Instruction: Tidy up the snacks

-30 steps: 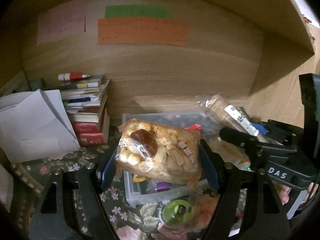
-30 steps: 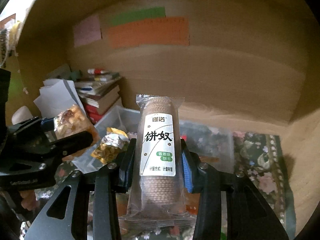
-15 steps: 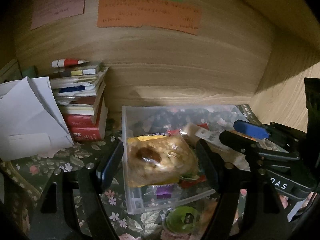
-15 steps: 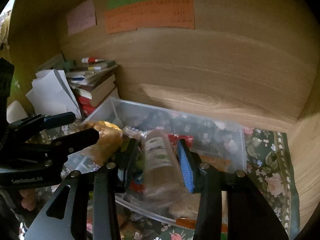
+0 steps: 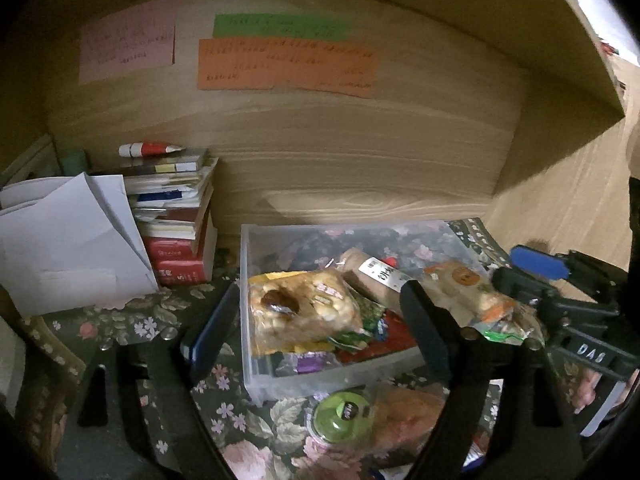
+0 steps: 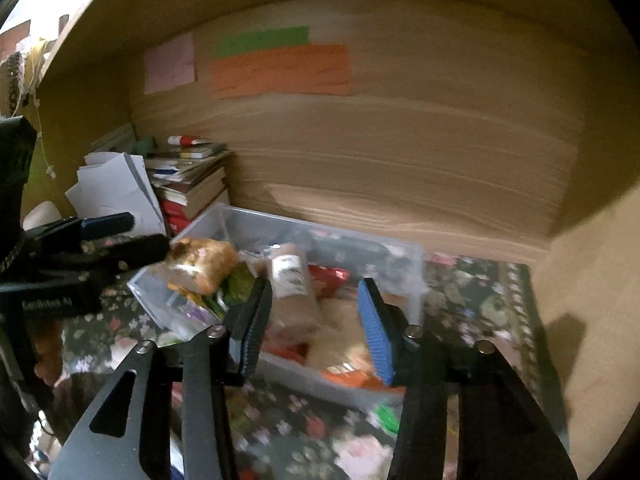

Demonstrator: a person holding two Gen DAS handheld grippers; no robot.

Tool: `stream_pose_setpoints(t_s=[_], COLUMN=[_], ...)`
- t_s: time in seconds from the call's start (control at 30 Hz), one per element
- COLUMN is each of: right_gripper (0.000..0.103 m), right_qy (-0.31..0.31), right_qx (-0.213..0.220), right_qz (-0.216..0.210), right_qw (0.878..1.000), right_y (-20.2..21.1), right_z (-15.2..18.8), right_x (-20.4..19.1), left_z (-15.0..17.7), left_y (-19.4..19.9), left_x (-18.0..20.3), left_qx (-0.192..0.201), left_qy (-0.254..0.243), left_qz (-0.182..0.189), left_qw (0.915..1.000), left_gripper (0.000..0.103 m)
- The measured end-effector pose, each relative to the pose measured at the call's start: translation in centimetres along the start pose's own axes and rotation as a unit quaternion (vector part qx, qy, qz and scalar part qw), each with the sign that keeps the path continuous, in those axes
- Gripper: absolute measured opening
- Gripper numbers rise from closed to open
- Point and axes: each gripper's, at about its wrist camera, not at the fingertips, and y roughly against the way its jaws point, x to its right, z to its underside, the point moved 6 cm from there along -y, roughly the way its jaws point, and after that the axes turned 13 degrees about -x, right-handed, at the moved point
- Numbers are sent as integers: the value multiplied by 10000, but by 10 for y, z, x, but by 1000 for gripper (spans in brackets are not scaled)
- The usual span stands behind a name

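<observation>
A clear plastic bin (image 5: pixel 352 227) (image 6: pixel 362 242) stands on the floral cloth, filled with snack packs. The puffed snack bag (image 5: pixel 300 312) (image 6: pixel 200 260) lies in its front left corner. My left gripper (image 5: pixel 316 328) straddles it with jaws opening and pads clear of the bag. The biscuit roll (image 6: pixel 292 288) (image 5: pixel 376 276) rests in the bin's middle. My right gripper (image 6: pixel 314 328) hovers over it, jaws opening, pads not pressing it. Each gripper shows at the edge of the other's view.
A stack of books (image 5: pixel 176 220) and folded white papers (image 5: pixel 68 240) sit left of the bin. A green-lidded cup (image 5: pixel 344 416) and an orange pack lie in front of it. The wooden back wall carries coloured notes (image 5: pixel 288 64). A side wall closes the right.
Both snacks went down from the raised grippers into the bin. Both pairs of jaws have widened and let go, and both grippers have drawn back a little.
</observation>
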Motion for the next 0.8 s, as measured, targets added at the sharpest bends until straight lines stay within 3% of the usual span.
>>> stream_pose_setpoints(t_s=[0.23,0.47,0.8], right_gripper=[57,74,76], right_qy=[-406,-701,-662], right_qx=[-143,-510,-1121], right_qz=[394,521,486], right_qw=[9983,9949,9903], right_y=[13,4,-37], right_z=[34,64,81], right_x=[49,81,91], left_z=[16,35,53], left_y=[9,5,-4], left_x=[8,3,-3], left_qx=[-8,-182,-437], left_qy=[-66,36,151], left_qz=[-107,-174,-226], left_qw=[9999,9997,9987], left_gripper=[88,89,89])
